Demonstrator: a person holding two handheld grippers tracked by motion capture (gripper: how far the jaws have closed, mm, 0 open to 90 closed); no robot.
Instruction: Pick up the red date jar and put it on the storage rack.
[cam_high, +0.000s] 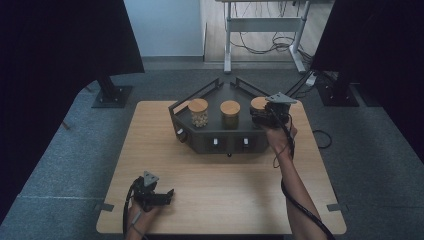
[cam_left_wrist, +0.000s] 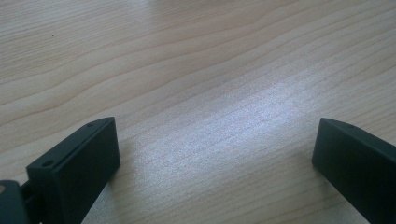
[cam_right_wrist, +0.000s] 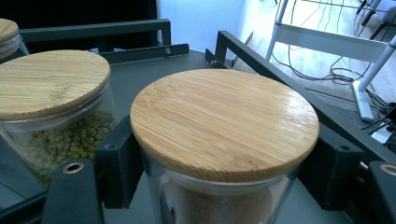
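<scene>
A wooden table (cam_high: 220, 200) is seen, with a dark angular tray (cam_high: 220, 142) set toward its 12 o'clock edge. Three wood-lidded jars are held in the tray; the right jar (cam_right_wrist: 224, 140) at its 3 o'clock end is bracketed just under its lid by the right gripper (cam_high: 270, 116), jaws pressed against the glass. At 7 o'clock, the left gripper (cam_left_wrist: 215, 158) is rested low, jaws spread wide over bare wood.

Three jars (cam_high: 230, 111) stand in a row on the tray (cam_high: 220, 140).
</scene>
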